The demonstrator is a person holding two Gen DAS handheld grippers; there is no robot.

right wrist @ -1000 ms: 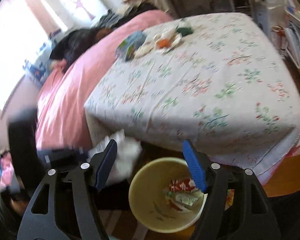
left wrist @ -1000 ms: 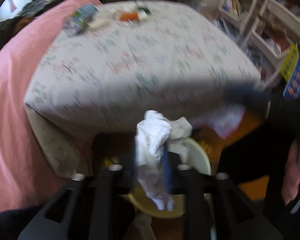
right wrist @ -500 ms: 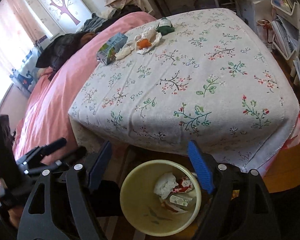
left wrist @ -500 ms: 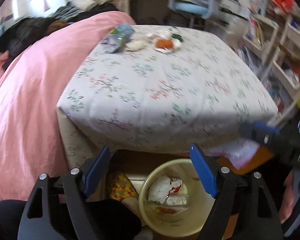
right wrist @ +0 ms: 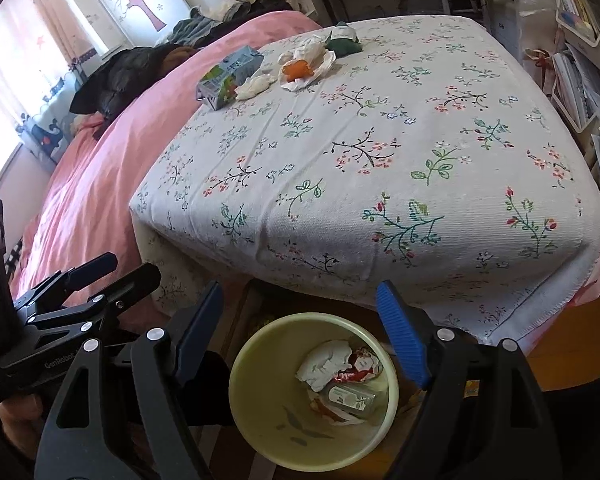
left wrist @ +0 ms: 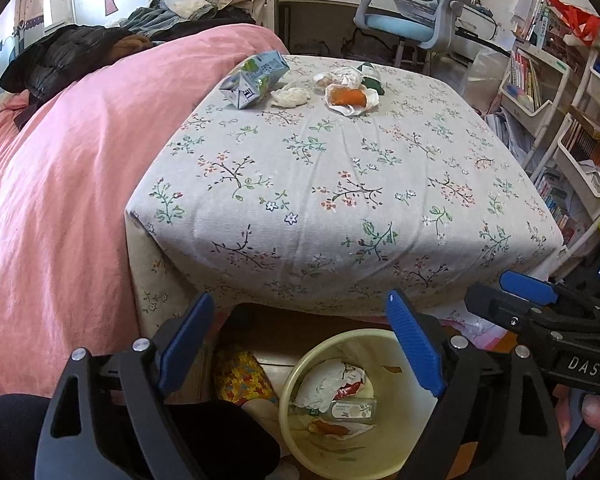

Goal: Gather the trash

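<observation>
My left gripper [left wrist: 300, 300] hangs over the pale yellow bin [left wrist: 296, 368]; its jaws are opening, with nothing between them. A crumpled white tissue [left wrist: 322, 380] lies in the bin on a red wrapper and a small clear bottle [left wrist: 352, 410]. My right gripper [right wrist: 299, 288] stands open and bare above the same bin [right wrist: 236, 364]. At the far end of the floral-covered table [left wrist: 340, 200] lie a milk carton [left wrist: 256, 78], a tissue wad [left wrist: 290, 96], an orange scrap on white paper [left wrist: 348, 98] and a dark green item [left wrist: 370, 76].
A pink bedspread [left wrist: 60, 200] borders the table on the left, with dark clothes piled at its far end. Shelves of books [left wrist: 572, 128] stand on the right and a blue desk chair [left wrist: 404, 20] behind the table. The bin sits on the floor below the table's near edge.
The left gripper, shut on the white tissue over the bin a second ago, has spread its jaws; the tissue now lies in the bin. The right gripper has kept over the bin.
</observation>
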